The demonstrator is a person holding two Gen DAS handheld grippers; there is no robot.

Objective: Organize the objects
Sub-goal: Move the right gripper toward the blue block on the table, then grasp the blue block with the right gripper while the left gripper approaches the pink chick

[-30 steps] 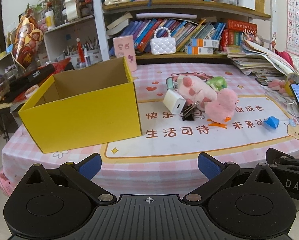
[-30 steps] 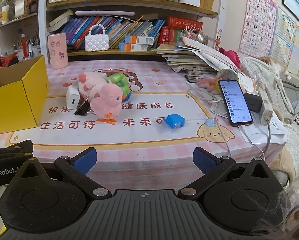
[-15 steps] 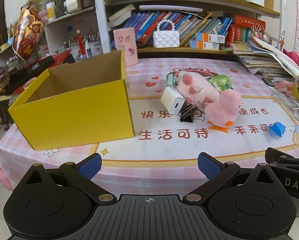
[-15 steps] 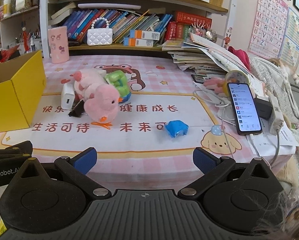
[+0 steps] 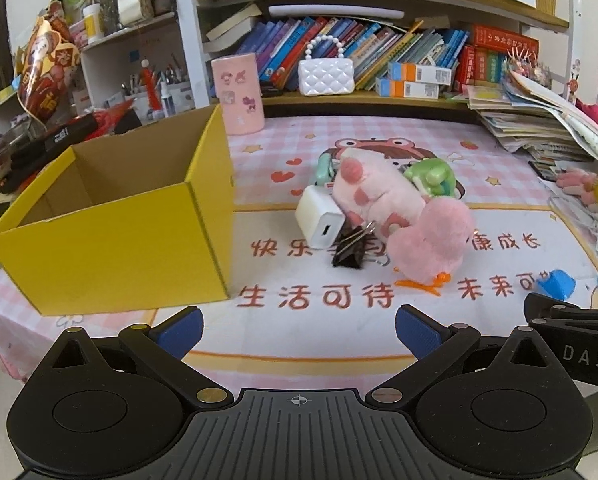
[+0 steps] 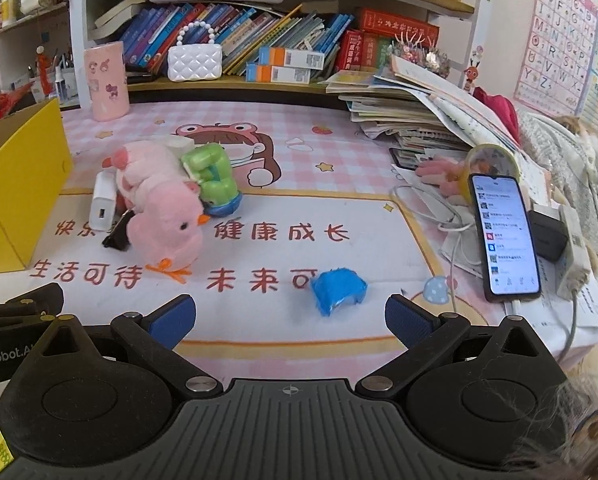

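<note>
Ahead of me, an open yellow box (image 5: 111, 240) stands empty at left; beside it huddle a white charger (image 5: 319, 218), black binder clip (image 5: 349, 250), two pink plush toys (image 5: 429, 242), a green toy (image 6: 211, 174); a blue piece (image 6: 339, 290) lies apart.

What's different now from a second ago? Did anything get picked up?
Nothing got picked up. Both tools moved in closer over the table, so the toys look bigger. The left tool and right tool are open and empty, as before. The yellow box, pink chick, white charger and blue toy stayed where they were.
</note>
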